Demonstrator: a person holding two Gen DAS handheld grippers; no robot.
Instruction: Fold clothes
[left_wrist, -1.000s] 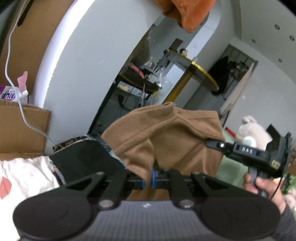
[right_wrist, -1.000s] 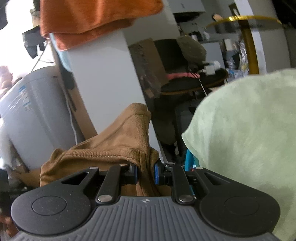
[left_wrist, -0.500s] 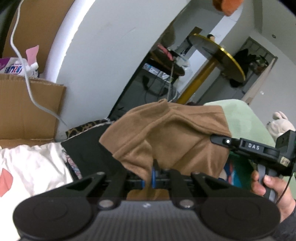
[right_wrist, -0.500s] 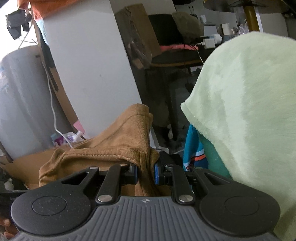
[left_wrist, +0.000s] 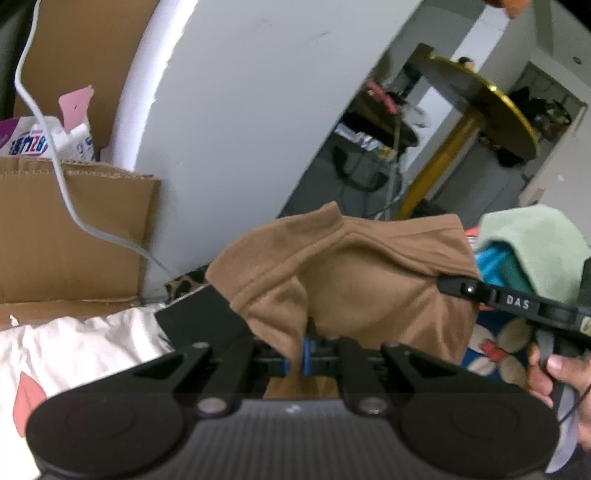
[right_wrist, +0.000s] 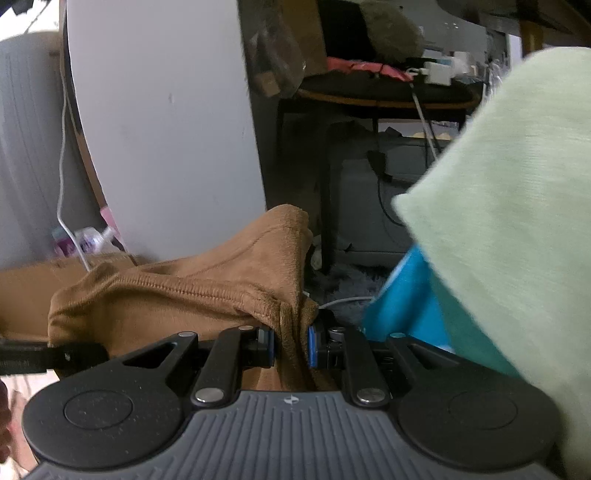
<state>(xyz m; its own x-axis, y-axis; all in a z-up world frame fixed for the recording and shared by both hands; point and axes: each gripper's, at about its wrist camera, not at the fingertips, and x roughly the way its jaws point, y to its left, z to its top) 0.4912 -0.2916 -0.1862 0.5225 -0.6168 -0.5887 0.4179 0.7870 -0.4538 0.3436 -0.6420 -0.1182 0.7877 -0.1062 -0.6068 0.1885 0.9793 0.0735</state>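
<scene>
A brown fleece garment (left_wrist: 354, 273) hangs stretched between both grippers. My left gripper (left_wrist: 295, 356) is shut on one edge of it, the cloth pinched between the blue pads. My right gripper (right_wrist: 291, 341) is shut on another bunched edge of the brown garment (right_wrist: 192, 295), beside its ribbed hem. In the left wrist view the right gripper (left_wrist: 454, 286) reaches in from the right, held by a hand (left_wrist: 554, 373), its tip against the cloth. A pale green garment (right_wrist: 509, 206) lies over a teal one (right_wrist: 410, 295) at the right.
A white curved panel (left_wrist: 240, 110) stands behind. A cardboard box (left_wrist: 66, 229) and a white cable (left_wrist: 62, 177) are at the left. White cloth (left_wrist: 74, 343) and black cloth (left_wrist: 199, 317) lie below. A gold-rimmed round table (left_wrist: 480, 103) stands far back.
Both grippers have sunk and moved forward with the brown garment held between them. The orange cloth overhead has left both views, and the green garment fills more of the right view.
</scene>
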